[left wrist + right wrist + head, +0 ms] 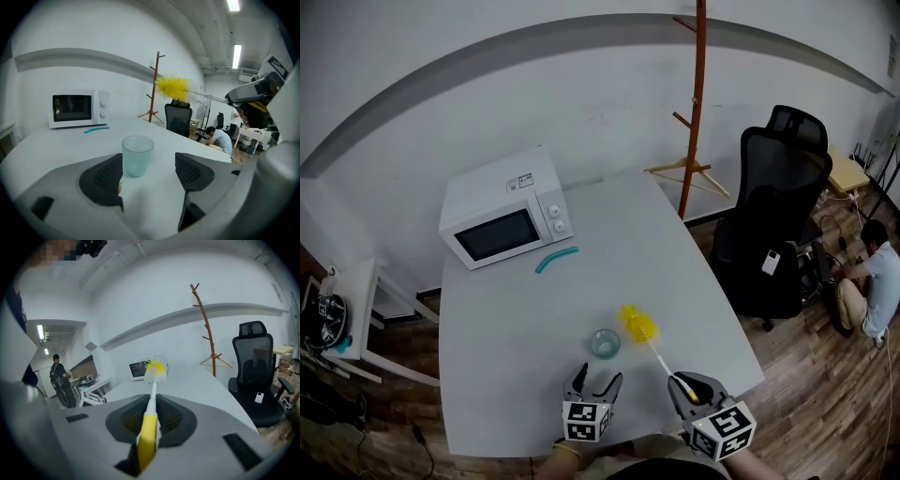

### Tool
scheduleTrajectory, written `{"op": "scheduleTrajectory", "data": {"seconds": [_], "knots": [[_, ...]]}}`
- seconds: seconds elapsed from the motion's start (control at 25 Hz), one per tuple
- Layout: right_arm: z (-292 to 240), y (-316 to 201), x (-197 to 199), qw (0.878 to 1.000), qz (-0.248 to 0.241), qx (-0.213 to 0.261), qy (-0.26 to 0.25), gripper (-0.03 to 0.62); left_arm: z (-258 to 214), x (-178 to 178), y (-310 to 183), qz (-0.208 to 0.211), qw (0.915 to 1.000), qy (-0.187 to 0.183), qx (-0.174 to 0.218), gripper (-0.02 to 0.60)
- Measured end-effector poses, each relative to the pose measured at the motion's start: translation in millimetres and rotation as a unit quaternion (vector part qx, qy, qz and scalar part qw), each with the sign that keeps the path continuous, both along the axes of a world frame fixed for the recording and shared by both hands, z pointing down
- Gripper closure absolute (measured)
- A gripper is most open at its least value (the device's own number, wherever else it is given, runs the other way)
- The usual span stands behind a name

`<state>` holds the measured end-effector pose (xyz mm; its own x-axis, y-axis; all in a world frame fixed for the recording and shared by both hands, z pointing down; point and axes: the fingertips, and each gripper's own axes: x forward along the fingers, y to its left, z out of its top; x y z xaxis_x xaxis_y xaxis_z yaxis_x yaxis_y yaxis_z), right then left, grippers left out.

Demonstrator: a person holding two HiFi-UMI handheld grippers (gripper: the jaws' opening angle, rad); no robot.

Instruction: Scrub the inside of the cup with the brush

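A clear teal cup (605, 343) stands upright on the white table (506, 319), a little beyond my left gripper (594, 382). In the left gripper view the cup (137, 155) sits just ahead of the wide-apart pads (104, 178), close to the left one, with nothing pressing on it. My left gripper (147, 176) is open. My right gripper (684, 389) is shut on the yellow handle of the brush (649, 339), whose yellow bristle head hangs in the air to the right of the cup. In the right gripper view the brush (150, 416) runs straight out between the jaws of my right gripper (151, 416).
A white microwave (506, 208) stands at the table's far left, with a teal strip (556, 259) lying in front of it. A black office chair (778, 216) and a wooden coat stand (696, 103) are beyond the table's right edge. A person (872, 281) crouches on the floor at far right.
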<state>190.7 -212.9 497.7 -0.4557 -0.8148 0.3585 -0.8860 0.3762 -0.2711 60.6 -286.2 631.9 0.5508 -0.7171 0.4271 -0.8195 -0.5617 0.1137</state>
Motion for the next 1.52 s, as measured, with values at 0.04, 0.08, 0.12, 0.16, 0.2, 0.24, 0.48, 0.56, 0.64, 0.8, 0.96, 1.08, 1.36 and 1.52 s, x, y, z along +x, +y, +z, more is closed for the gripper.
{"op": "scheduleTrajectory", "data": {"seconds": [0.04,0.08,0.12,0.16,0.2,0.24,0.48,0.56,0.64,0.8,0.96,1.08,1.36,1.52], "knots": [[2.1,-1.6,2.9,1.0,-0.003,-0.004,0.0,0.546,5.2,1.9,-7.2,-0.006,1.0,-0.003,0.0,0.244],[4.9,-2.7,5.6,1.0,-0.006,-0.008,0.0,0.546,10.4,3.4,-14.1,-0.011,0.9999,-0.007,0.001,0.239],[8.6,-3.4,8.4,1.0,-0.01,-0.012,0.003,0.546,15.7,4.6,-20.4,-0.017,0.9998,-0.013,0.002,0.232],[12.6,-4.3,11.2,1.0,-0.013,-0.016,0.006,0.546,21.0,5.6,-26.4,-0.022,0.9996,-0.018,0.002,0.22],[16.0,-5.5,13.4,1.0,-0.018,-0.019,0.01,0.546,26.3,6.6,-32.2,-0.027,0.9994,-0.024,0.001,0.21],[18.4,-7.0,14.2,0.999,-0.023,-0.024,0.011,0.545,31.1,7.8,-37.6,-0.031,0.9991,-0.028,0.0,0.2],[33.6,-13.4,18.6,0.998,-0.044,-0.036,0.024,0.546,53.5,16.7,-60.0,-0.032,0.9988,-0.035,-0.009,0.172],[36.0,-14.3,18.3,0.998,-0.05,-0.04,0.025,0.546,58.2,20.0,-66.6,-0.032,0.9987,-0.038,-0.009,0.169],[39.1,-14.5,19.2,0.997,-0.053,-0.043,0.027,0.546,61.4,22.2,-72.3,-0.032,0.9986,-0.041,-0.008,0.168],[47.9,-11.2,21.9,0.997,-0.055,-0.053,0.032,0.546,62.9,22.2,-81.7,-0.037,0.9985,-0.04,-0.001,0.169],[52.9,-7.9,25.0,0.997,-0.049,-0.056,0.036,0.546,55.2,25.2,-86.6,-0.036,0.999,-0.023,0.013,0.17],[51.5,-4.9,25.2,0.997,-0.042,-0.055,0.036,0.546,53.1,26.7,-87.5,-0.035,0.9992,-0.016,0.012,0.183],[46.5,4.6,20.4,0.997,-0.036,-0.049,0.039,0.546,39.3,24.6,-80.9,-0.026,0.9993,-0.016,0.02,0.186],[40.5,10.3,7.6,0.997,-0.048,-0.038,0.047,0.546,21.4,12.5,-70.8,-0.015,0.9985,-0.032,0.042,0.186]]}}
